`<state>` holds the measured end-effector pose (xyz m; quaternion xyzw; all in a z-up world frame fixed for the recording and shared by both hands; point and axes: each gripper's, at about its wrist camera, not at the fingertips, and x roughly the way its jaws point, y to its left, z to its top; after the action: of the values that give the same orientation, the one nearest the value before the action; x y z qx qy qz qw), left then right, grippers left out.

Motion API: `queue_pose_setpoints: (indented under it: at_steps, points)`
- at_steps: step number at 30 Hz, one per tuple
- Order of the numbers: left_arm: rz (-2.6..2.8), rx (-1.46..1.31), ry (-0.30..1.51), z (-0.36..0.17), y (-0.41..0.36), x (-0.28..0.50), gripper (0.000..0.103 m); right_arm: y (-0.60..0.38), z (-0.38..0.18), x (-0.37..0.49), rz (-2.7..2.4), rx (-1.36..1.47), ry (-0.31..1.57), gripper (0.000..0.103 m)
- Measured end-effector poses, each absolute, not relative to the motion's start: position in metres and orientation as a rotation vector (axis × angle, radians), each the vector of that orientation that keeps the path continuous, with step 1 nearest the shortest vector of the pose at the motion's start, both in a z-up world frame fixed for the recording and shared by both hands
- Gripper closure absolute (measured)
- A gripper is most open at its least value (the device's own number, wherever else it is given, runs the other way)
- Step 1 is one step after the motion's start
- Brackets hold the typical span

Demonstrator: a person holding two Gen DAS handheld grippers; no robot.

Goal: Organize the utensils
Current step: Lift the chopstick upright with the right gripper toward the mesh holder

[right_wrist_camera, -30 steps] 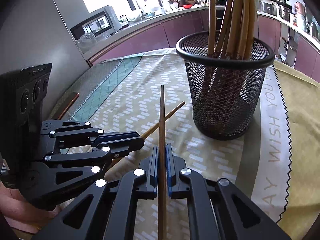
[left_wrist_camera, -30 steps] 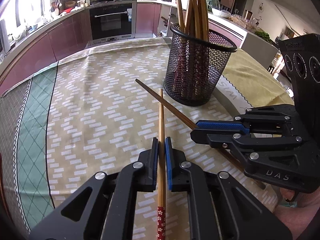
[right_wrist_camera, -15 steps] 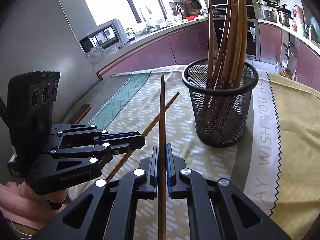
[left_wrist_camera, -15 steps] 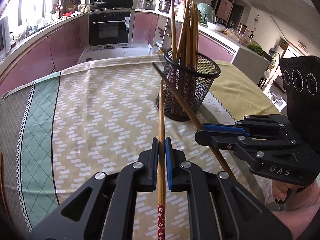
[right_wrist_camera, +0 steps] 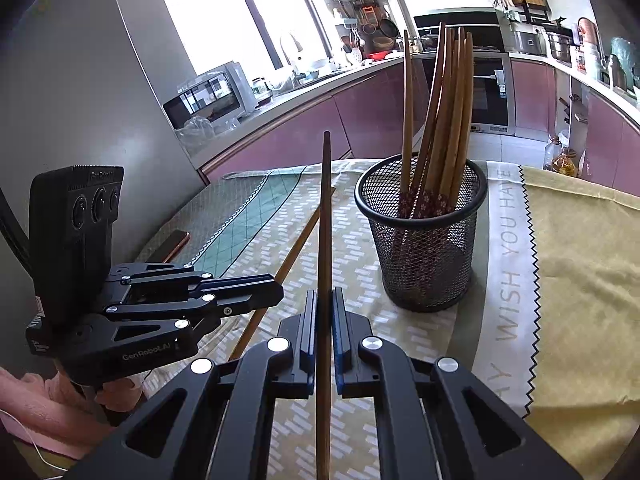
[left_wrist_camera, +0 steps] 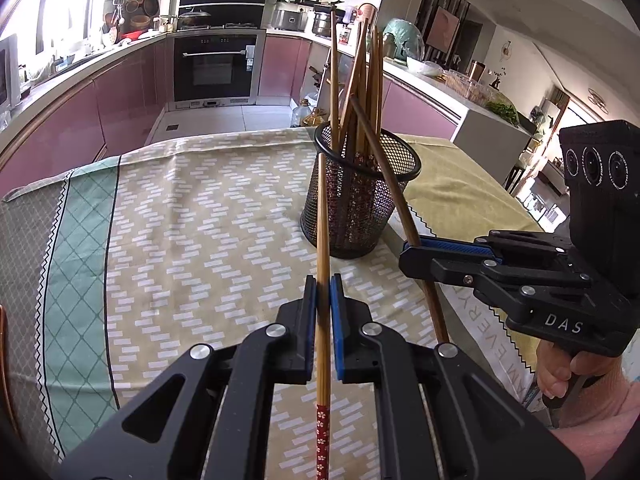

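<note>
Both claws have lifted since a second ago: your left claw and right claw each pinch a chopstick above the table. Tilt tips down over the mesh holder before releasing.

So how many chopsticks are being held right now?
2. One chopstick is clamped in the left claw; the other chopstick is in the right claw. More stand in the mesh holder.

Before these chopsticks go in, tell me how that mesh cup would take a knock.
The mesh cup looks light, so it would probably slide on the cloth. The tall chopsticks lean to one side, so it may tip that way.
</note>
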<state>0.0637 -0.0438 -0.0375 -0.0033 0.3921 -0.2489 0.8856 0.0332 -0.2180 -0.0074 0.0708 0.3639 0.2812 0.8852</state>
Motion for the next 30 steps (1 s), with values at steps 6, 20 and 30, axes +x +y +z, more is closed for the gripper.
queue_pose_setpoints:
  at_steps: [6,20,30]
  points:
    - [-0.529,-0.022,0.802,-0.034,-0.043,0.062,0.095,-0.225,-0.003,0.028,0.58,0.158,0.742,0.097]
    - [-0.548,-0.04,0.769,-0.022,-0.045,0.06,0.095,-0.235,0.006,0.025,0.566,0.172,0.712,0.097]
    - [-0.555,-0.044,0.753,-0.016,-0.047,0.057,0.095,-0.239,0.009,0.026,0.56,0.175,0.7,0.097]
